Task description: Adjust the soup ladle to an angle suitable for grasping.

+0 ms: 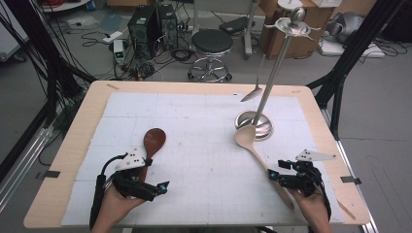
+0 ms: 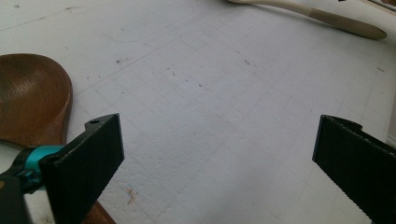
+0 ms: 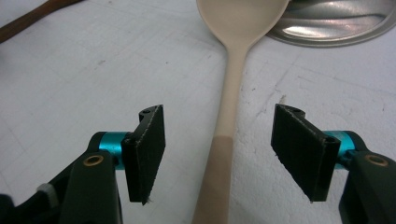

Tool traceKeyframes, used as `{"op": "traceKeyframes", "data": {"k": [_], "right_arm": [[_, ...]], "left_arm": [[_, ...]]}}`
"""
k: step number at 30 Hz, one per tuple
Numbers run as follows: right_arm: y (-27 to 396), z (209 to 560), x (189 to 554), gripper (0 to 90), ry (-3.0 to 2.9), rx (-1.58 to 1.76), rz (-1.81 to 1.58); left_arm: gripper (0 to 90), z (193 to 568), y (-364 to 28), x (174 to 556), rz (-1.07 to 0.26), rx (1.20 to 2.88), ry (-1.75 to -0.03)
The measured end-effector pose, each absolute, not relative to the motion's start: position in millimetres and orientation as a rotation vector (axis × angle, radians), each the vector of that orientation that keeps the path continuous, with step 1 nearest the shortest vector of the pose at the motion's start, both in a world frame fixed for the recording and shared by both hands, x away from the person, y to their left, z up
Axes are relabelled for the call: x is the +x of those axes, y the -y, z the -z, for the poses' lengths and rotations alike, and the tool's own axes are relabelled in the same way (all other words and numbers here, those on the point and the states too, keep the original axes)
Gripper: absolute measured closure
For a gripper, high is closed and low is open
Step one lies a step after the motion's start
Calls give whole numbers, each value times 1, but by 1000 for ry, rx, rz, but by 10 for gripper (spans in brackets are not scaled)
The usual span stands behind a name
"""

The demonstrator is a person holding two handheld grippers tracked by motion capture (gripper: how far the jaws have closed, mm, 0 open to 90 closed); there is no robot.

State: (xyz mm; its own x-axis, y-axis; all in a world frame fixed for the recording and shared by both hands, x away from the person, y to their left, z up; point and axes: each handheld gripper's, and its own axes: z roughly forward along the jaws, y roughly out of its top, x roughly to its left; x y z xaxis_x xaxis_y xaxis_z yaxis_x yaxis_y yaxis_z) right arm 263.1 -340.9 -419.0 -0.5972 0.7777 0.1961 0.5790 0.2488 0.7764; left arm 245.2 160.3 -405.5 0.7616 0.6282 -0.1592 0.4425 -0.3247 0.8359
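A pale wooden spoon point(image 1: 252, 145) lies on the white mat at the right, its bowl against the base of a metal stand point(image 1: 255, 124). My right gripper point(image 3: 218, 154) straddles its handle point(image 3: 229, 116), open, with a gap between each pad and the wood. In the high view that gripper point(image 1: 272, 174) sits low over the handle near the front right. A dark brown spoon point(image 1: 153, 143) lies at the left. My left gripper point(image 1: 162, 187) rests by its handle, open and empty. In the left gripper view the brown bowl point(image 2: 32, 98) is beside the left jaw.
The tall stand has hooks at the top, and a metal spoon point(image 1: 252, 92) hangs from one. The white mat point(image 1: 194, 145) covers most of the wooden table. A stool point(image 1: 211, 46) and computer boxes stand on the floor beyond the far edge.
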Motion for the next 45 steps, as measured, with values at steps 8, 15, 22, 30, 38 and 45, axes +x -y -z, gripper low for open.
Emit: {"op": "traceKeyframes", "data": {"k": [8,15,22,30,38,45], "right_arm": [[332,429,271,424,-2299,1290,-1231],[324,436,278,491,-2327,1288,-1156],[319,440,280,548,-2322,1294,-1112],[314,442,282,673,-2320,1276,-1044],[312,440,282,734,-2338,1281,-1041],[314,439,284,770,-2342,1275,-1024]], "left_arm": [[26,405,-162,245,-241,1971,-814],[26,405,-164,245,-242,1964,-820],[26,406,-163,246,-241,1976,-821],[26,406,-162,246,-236,1970,-819],[26,405,-163,246,-237,1965,-821],[26,405,-164,247,-235,1964,-818]]}}
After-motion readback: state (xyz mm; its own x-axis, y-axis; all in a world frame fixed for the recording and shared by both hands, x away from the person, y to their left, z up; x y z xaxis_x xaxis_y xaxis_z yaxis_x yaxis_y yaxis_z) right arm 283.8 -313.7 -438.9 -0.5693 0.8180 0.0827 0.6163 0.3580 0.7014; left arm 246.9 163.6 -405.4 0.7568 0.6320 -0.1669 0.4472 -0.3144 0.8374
